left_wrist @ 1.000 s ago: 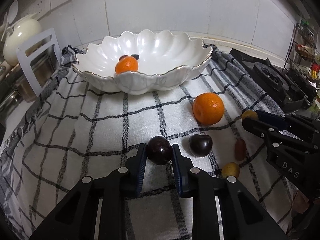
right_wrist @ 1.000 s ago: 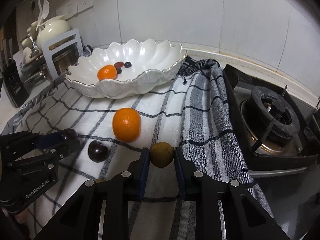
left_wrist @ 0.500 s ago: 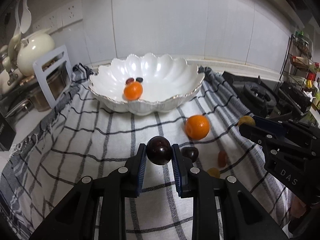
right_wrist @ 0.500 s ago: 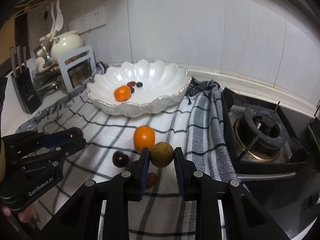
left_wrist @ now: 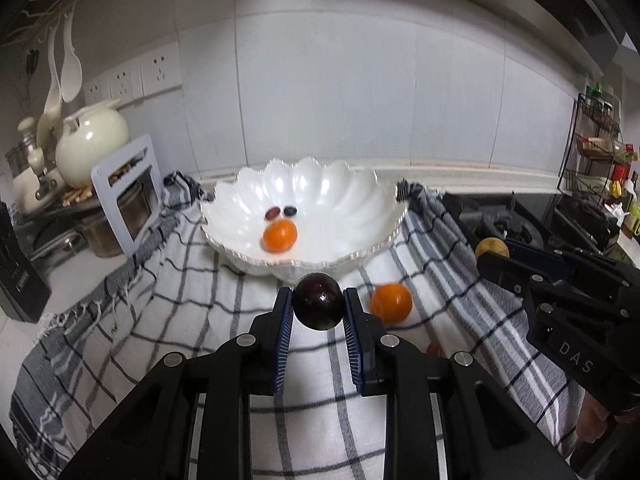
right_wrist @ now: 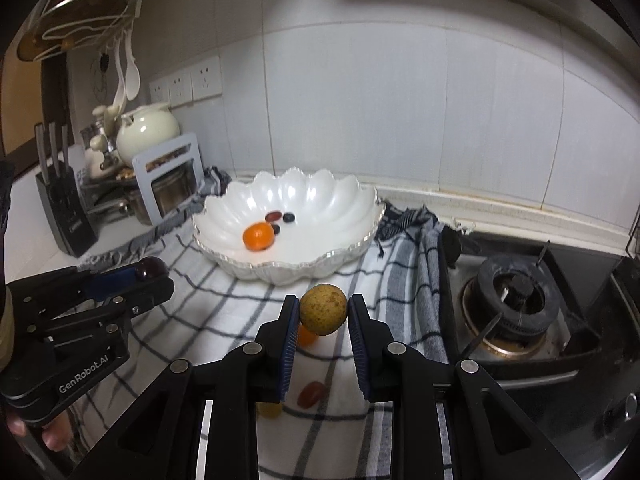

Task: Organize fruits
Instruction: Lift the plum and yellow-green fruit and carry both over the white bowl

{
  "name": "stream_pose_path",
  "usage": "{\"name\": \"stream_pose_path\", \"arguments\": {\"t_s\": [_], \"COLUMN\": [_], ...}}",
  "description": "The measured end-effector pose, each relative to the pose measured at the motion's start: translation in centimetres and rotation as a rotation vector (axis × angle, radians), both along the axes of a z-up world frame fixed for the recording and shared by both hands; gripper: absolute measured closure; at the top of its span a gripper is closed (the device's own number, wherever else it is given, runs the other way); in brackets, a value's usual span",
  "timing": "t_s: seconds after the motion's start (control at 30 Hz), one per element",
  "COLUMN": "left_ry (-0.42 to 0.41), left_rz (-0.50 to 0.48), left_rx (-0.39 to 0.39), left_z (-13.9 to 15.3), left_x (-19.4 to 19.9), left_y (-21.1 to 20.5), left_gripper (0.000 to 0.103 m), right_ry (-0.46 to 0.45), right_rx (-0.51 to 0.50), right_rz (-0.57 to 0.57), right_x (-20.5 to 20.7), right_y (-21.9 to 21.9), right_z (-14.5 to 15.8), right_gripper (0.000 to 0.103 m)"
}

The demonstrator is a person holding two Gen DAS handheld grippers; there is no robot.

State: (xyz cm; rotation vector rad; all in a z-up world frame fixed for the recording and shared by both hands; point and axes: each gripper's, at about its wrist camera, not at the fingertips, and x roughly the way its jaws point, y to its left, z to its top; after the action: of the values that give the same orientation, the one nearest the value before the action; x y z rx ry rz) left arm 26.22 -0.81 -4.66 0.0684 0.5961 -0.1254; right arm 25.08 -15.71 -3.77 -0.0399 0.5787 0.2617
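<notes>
Tongs in both hands were loaded. The left tongs point(left_wrist: 319, 307) pinched a dark plum point(left_wrist: 318, 301) between their blue pads, holding it in the air just in front of the near rim of the white scalloped bowl point(left_wrist: 352, 196). The right tongs point(right_wrist: 323, 315) clamped a yellow-brown round fruit point(right_wrist: 323, 309) in the same way, also above the checked cloth point(left_wrist: 192, 304) that covered the tabletop.

Inside the bowl lay a small orange point(left_wrist: 280, 235), with a reddish date-like fruit point(left_wrist: 273, 213) and a small dark fruit point(left_wrist: 289, 211) just behind it. Another orange point(left_wrist: 391, 303) sat on the cloth near the bowl's front, right of the plum. In the right wrist view a small red fruit point(right_wrist: 311, 393) and a yellowish one point(right_wrist: 269, 409) rested on the cloth beneath the tongs, partly hidden. A gas burner point(right_wrist: 516, 300) stood to the right of the cloth, and a cream teapot point(left_wrist: 91, 147) at the far left.
</notes>
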Motion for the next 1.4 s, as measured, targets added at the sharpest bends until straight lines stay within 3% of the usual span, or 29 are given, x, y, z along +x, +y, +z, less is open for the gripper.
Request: {"name": "stream_pose_path", "arguments": {"t_s": [0.33, 0.77, 1.2, 1.4], "left_ry": [-0.099, -0.125, -0.015, 0.064], "left_rz": [0.0, 0.013, 0.032, 0.035], "left_rx": [-0.005, 0.004, -0.048, -0.023], "left_z": [3.7, 5.5, 5.0, 3.7], "left_x": [1.6, 6.1, 13.7, 16.9], "left_y": [0.0, -0.1, 1.7, 2.1], "left_gripper": [0.077, 0.077, 0.077, 0.077], "right_ry": [-0.071, -0.106, -0.054, 0.012], "right_rx": [0.041, 0.033, -0.015, -0.038], "right_rz": [0.006, 0.02, 0.042, 0.052], "right_x": [1.6, 6.8, 13.7, 16.6], "right_y": [0.3, 1.5, 3.2, 4.1], "right_z": [2.7, 4.5, 4.6, 3.2], "right_gripper": [0.077, 0.077, 0.077, 0.077]}}
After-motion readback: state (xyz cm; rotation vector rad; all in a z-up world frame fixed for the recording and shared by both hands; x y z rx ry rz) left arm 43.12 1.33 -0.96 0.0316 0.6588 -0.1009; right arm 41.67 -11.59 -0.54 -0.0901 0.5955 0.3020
